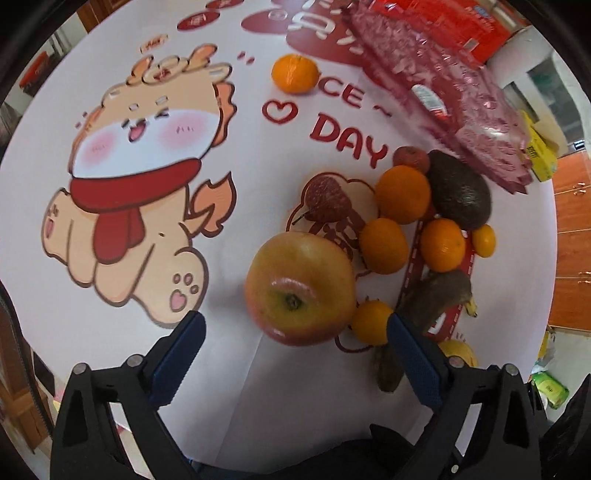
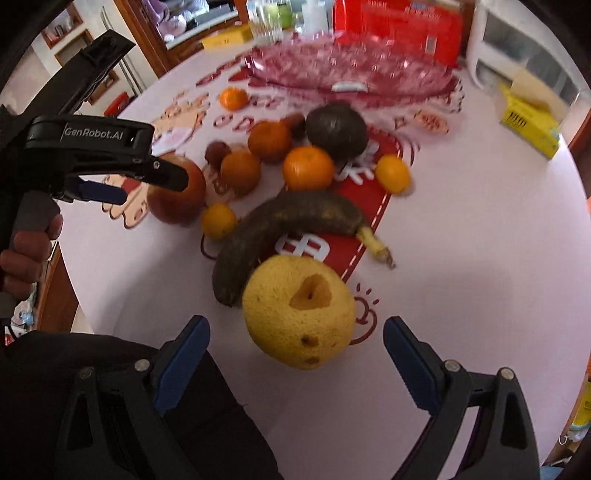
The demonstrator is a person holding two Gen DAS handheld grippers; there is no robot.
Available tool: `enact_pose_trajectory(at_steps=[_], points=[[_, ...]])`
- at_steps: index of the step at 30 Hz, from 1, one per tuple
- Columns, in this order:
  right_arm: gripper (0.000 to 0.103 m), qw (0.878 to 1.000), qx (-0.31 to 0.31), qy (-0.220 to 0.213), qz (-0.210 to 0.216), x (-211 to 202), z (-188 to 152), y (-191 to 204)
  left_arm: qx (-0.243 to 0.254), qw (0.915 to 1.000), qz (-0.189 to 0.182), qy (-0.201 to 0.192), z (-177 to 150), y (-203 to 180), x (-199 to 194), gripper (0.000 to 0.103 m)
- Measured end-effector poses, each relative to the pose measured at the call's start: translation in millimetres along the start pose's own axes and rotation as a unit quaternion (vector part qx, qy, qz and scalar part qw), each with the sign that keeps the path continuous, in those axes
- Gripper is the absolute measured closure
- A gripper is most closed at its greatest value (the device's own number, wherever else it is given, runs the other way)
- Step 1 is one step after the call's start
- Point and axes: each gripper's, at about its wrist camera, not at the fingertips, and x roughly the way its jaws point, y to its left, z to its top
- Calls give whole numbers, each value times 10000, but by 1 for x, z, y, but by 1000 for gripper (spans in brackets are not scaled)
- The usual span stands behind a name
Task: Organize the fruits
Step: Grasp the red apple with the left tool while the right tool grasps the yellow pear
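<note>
A red-yellow apple (image 1: 301, 288) sits on the printed tablecloth, and my left gripper (image 1: 294, 318) hangs over it, open, its blue pads (image 1: 184, 347) apart from the apple on either side. A yellow pear (image 2: 299, 312) lies below my right gripper (image 2: 296, 325), also open and not touching it. Beside them lie a blackened banana (image 2: 280, 221), a dark avocado (image 2: 336, 127) and several oranges (image 2: 308, 168). One orange (image 1: 294, 73) sits alone farther off. The left gripper (image 2: 151, 188) also shows in the right wrist view, over the apple (image 2: 177, 210).
A pink glass dish (image 2: 347, 70) stands at the table's far side, with a red box (image 2: 406, 26) behind it. A yellow box (image 2: 528, 118) and a white appliance (image 2: 517, 37) are at the far right. A person's hand (image 2: 26, 254) holds the left gripper's handle.
</note>
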Motion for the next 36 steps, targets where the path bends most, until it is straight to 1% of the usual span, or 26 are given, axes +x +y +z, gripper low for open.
enact_pose_trajectory(at_steps=[3, 7, 11, 14, 16, 17, 19, 22, 32, 36], points=[[10, 9997, 20, 203, 141, 10, 1, -4, -34, 9999, 109, 71, 2, 2, 12, 10], [17, 9981, -47, 495, 373, 24, 3, -3, -115, 9998, 92, 103, 5, 5, 24, 12], [17, 9978, -116, 578, 313, 29, 6, -1, -113, 9999, 11, 61, 9, 5, 29, 21], [21, 9972, -97, 678, 303, 34, 7, -1, -44, 10000, -34, 33, 10, 2, 29, 27], [22, 9974, -107, 684, 222, 38, 9, 0, -22, 9999, -106, 25, 10, 1, 30, 32], [23, 9974, -110, 682, 183, 39, 10, 0, -28, 9999, -130, 20, 15, 0, 31, 34], [25, 9972, -67, 727, 157, 43, 12, 0, -70, 9999, -146, 45, 19, -3, 34, 34], [30, 9975, -97, 700, 85, 46, 15, 1, -70, 9998, -174, -1, 19, -4, 35, 37], [31, 9977, 47, 681, 53, 50, 21, 1, -1, 9998, -190, 28, 18, -5, 34, 38], [31, 9971, 180, 736, -12, 48, 19, 2, -75, 9997, -231, 84, 8, 5, 30, 38]])
